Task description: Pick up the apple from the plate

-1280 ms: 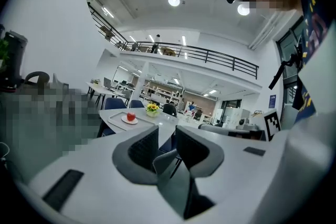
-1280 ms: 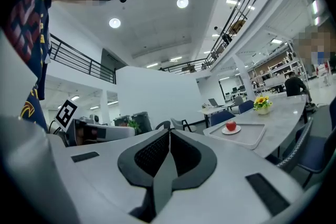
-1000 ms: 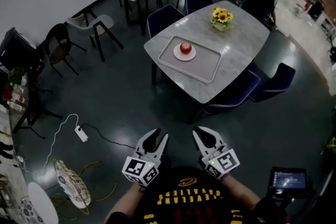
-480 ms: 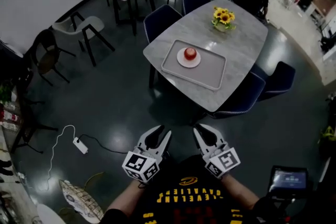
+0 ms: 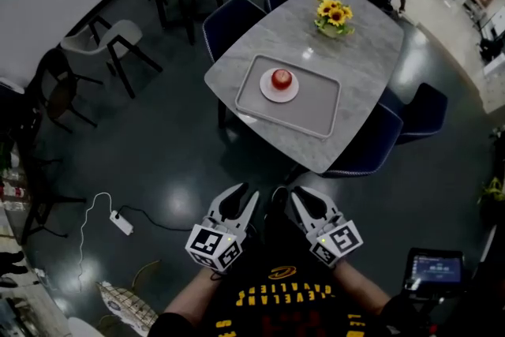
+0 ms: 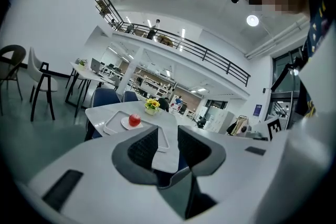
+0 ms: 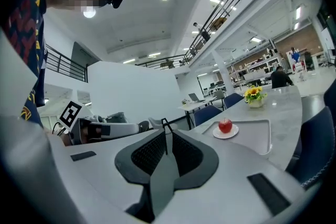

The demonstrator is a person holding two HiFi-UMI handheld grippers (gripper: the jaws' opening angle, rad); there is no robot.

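— Both of your tongs have come forward with you over the last second, and the table [image 5: 359, 51] sits nearer and larger in the head view than it did.

— How do they stand?

— Your left tongs [image 5: 243, 198] have their jaws clearly apart, with only open air between the pads, so they grip nothing. Your right tongs [image 5: 304, 200] show a narrower slit between the jaws, also empty. You hold the pair side by side, low in front of your chest, pointing toward the table.

— And the apple?

— Well apart from both tongs. The apple [image 5: 282, 79] rests on a small white plate [image 5: 268, 94]. The plate lies toward the left end of a grey tray [image 5: 316, 102], as the head view shows it, and the tray is on the table. Beyond the tray you have a pot of sunflowers [image 5: 334, 12]. Dark blue chairs [image 5: 371, 142] are tucked in around the table's edge.
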